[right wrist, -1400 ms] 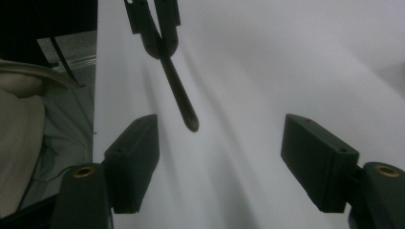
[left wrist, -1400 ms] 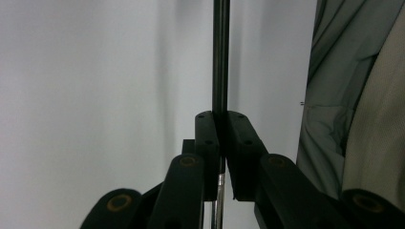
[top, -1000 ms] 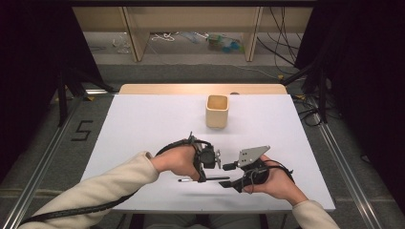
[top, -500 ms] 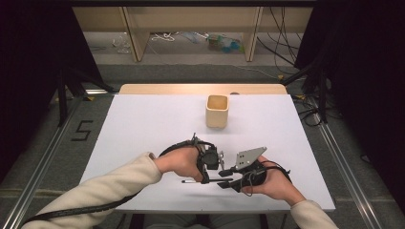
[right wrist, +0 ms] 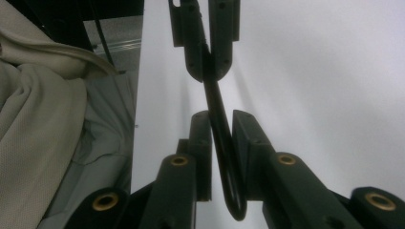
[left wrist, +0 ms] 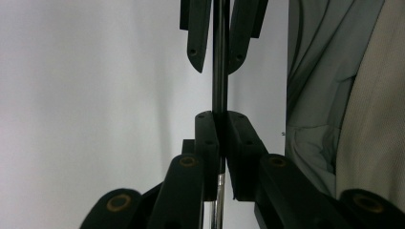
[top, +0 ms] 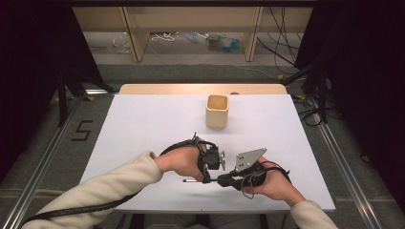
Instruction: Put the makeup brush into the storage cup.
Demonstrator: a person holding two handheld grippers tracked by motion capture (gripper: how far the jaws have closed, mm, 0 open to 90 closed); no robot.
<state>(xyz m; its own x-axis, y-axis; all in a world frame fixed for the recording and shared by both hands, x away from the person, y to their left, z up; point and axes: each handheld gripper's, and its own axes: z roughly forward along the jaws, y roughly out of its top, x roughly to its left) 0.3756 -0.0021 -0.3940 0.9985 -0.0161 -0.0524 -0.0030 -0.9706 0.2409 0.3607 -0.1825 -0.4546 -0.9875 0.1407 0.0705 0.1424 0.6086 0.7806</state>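
A thin dark rod [top: 191,181] lies level just above the white table [top: 143,124], near its front edge. My left gripper [top: 207,179] is shut on it; in the left gripper view the rod [left wrist: 219,90] runs straight up out of my left gripper [left wrist: 219,117]. My right gripper [top: 220,181] faces the left one, tip to tip. Its jaws have just been closing and now press on the rod's rounded end [right wrist: 215,100], seen in the right gripper view at my right gripper [right wrist: 220,117]. The left gripper's tips [right wrist: 207,71] hold the rod farther along.
A beige square cup [top: 217,110] stands upright behind the hands, toward the table's far side. Sleeves and clothing lie along the front edge [right wrist: 43,119]. Metal rails [top: 344,162] flank the table, and cables trail from both grippers.
Both hands keep almost the same place at the table's front. The right gripper sits slightly closer to the left one, and the rod stays level between them.
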